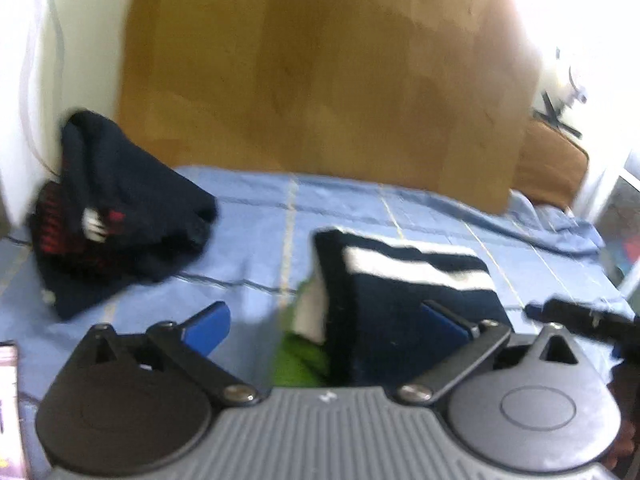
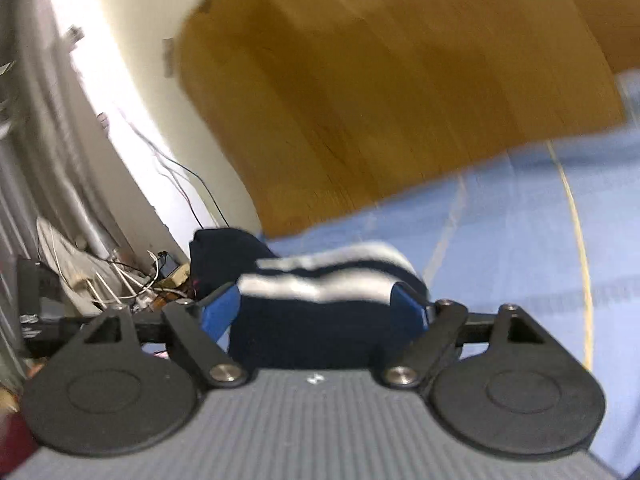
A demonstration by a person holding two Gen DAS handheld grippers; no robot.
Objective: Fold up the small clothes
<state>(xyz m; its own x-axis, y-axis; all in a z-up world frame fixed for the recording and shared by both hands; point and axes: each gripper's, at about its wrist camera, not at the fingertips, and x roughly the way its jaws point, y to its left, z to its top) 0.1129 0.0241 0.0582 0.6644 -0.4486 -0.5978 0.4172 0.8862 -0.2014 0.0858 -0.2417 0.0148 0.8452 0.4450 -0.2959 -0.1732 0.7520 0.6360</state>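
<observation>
A folded navy garment with white stripes [image 1: 404,280] lies on the blue bedsheet [image 1: 256,248], on top of a green and white piece [image 1: 300,356]. My left gripper [image 1: 328,320] is open just in front of it, its blue pads apart and empty. In the right wrist view the same striped garment [image 2: 320,304] sits between my right gripper's [image 2: 320,308] blue pads, which press its two sides. A dark pile of navy and red clothes [image 1: 116,216] lies at the left by the wall.
A brown wooden headboard [image 1: 320,80] stands behind the bed. Loose cables and clutter [image 2: 120,280] lie beside the bed at the left. The other gripper's black arm [image 1: 580,316] shows at the right edge.
</observation>
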